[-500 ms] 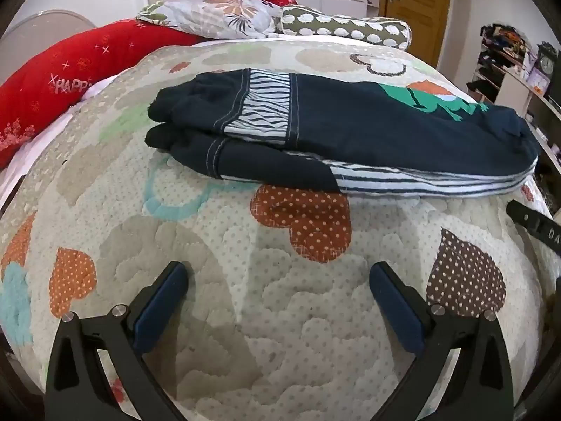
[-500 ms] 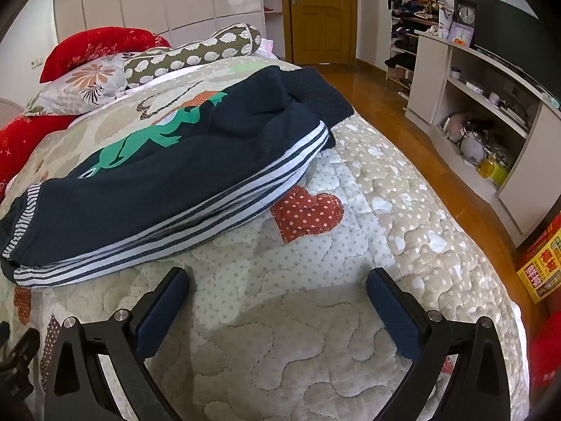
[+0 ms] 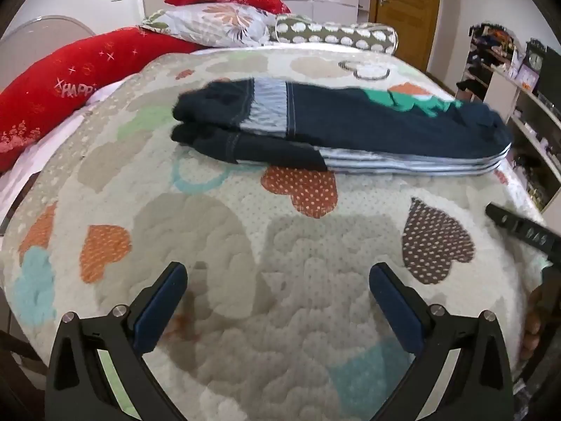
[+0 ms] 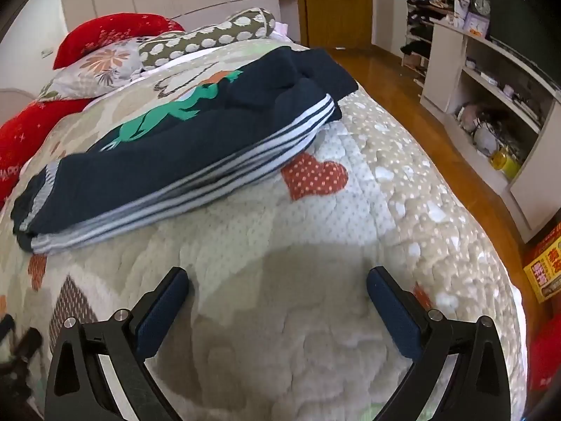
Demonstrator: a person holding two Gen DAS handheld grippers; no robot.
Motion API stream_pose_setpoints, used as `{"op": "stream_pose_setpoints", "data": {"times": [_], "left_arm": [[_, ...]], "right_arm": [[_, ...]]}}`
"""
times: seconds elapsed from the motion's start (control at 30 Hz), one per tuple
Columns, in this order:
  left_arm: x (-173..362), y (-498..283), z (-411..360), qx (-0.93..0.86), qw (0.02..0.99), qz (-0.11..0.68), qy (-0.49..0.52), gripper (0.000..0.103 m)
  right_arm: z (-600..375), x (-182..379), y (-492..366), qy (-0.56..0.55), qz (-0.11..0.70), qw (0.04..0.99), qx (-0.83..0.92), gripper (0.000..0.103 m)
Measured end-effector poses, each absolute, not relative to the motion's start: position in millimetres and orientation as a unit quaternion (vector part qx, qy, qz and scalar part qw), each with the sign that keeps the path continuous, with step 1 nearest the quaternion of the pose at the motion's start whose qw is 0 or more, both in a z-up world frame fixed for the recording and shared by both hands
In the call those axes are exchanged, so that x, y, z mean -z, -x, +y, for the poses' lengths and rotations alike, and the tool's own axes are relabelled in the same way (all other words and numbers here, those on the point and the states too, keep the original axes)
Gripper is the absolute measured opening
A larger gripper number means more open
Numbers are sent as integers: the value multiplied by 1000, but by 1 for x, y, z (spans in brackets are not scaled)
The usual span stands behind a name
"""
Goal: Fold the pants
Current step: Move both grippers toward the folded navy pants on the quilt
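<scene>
Both hand-held grippers wide apart, empty

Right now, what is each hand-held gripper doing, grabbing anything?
Left hand-held gripper: open, holding nothing.
Right hand-held gripper: open, holding nothing; the pants lie untouched.

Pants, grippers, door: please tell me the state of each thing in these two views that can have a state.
pants: folded lengthwise, lying flat on the quilt, not held
left gripper: open, empty, over the quilt, short of the pants
right gripper: open, empty, over the quilt, short of the pants
door: closed
pillows: stacked at the head of the bed
</scene>
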State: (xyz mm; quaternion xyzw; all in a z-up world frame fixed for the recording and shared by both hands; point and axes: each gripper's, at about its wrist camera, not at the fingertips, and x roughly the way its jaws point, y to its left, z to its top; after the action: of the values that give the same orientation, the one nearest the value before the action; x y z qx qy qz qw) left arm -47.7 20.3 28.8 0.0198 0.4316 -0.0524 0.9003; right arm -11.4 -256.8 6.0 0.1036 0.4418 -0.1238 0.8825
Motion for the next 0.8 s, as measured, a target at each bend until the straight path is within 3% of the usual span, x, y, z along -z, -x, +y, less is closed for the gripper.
{"op": "stream_pose_setpoints", "data": {"times": [0.27, 0.4, 0.7, 0.8], "left_arm": [[-53, 30, 45, 57, 907, 416, 27, 103], [-50, -13, 69, 71, 887, 445, 105, 103], [-34, -80, 81, 95, 857, 476, 174, 103], [-30, -95, 78, 115, 845, 484, 196, 103]], "right_arm": [[-251, -9, 25, -92, 410, 898, 129, 103], [-245, -11, 30, -71, 401, 904, 131, 103], [-255, -13, 32, -94, 403, 904, 108, 103], [-270, -24, 30, -147, 398, 902, 74, 103]]}}
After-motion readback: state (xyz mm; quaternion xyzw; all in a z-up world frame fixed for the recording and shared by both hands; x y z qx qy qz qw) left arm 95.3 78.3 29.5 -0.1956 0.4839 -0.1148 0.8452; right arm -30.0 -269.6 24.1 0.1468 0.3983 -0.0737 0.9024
